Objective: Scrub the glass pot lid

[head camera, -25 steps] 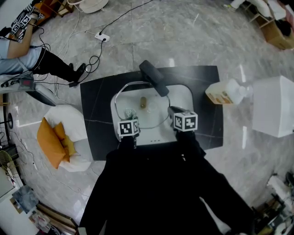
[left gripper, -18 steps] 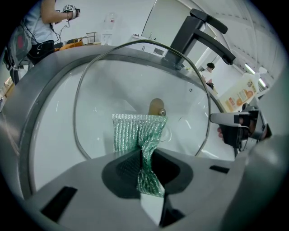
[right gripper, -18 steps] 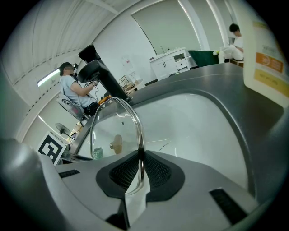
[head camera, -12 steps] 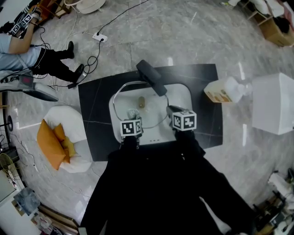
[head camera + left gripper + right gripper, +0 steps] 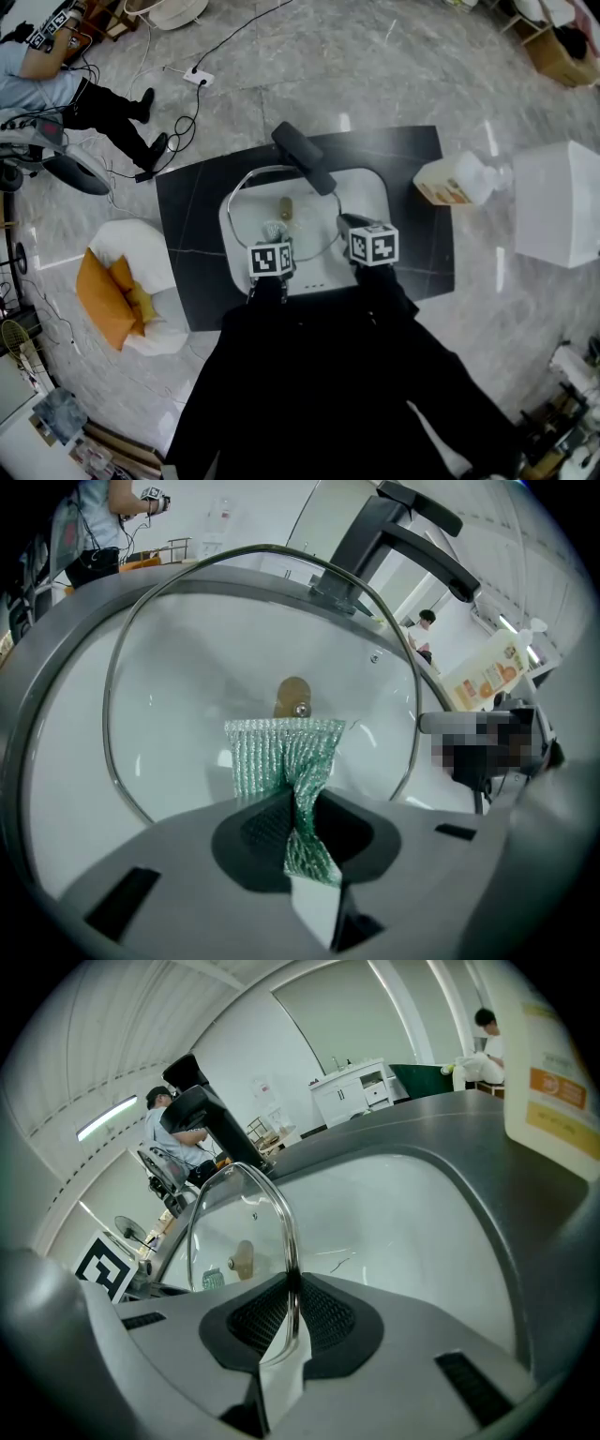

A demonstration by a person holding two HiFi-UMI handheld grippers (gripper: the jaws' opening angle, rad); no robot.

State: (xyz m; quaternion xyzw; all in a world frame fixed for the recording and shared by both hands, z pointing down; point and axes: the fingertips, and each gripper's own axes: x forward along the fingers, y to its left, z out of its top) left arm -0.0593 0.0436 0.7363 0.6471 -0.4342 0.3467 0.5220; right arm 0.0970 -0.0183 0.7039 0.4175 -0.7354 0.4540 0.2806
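Left gripper [image 5: 294, 806]: jaws clenched on a green mesh scrubbing cloth [image 5: 281, 752], which is pinched at its middle and fans out past the fingertips.
Scrubbing cloth: its free end spreads straight ahead of the left jaws, in front of the pane of the glass pot lid [image 5: 178, 667]; whether it presses on the glass cannot be told.
Right gripper [image 5: 289, 1290]: jaws closed on the lid's metal rim [image 5: 284, 1213], which runs upright between the two pads and arches up and away to the left of them.
Glass pot lid: held on edge over the white sink [image 5: 412, 1213], spanning the space ahead of both grippers; its broad face is turned toward the left gripper.
Knob [image 5: 292, 696]: tan, with a screw at its centre, seen through the glass just above the cloth's upper edge.
Faucet [image 5: 398, 522]: black, rising beyond the lid's far rim, up and to the right of the left jaws.
Detergent bottle [image 5: 455, 184]: on the dark countertop [image 5: 192, 211], well off to the right of the right gripper.
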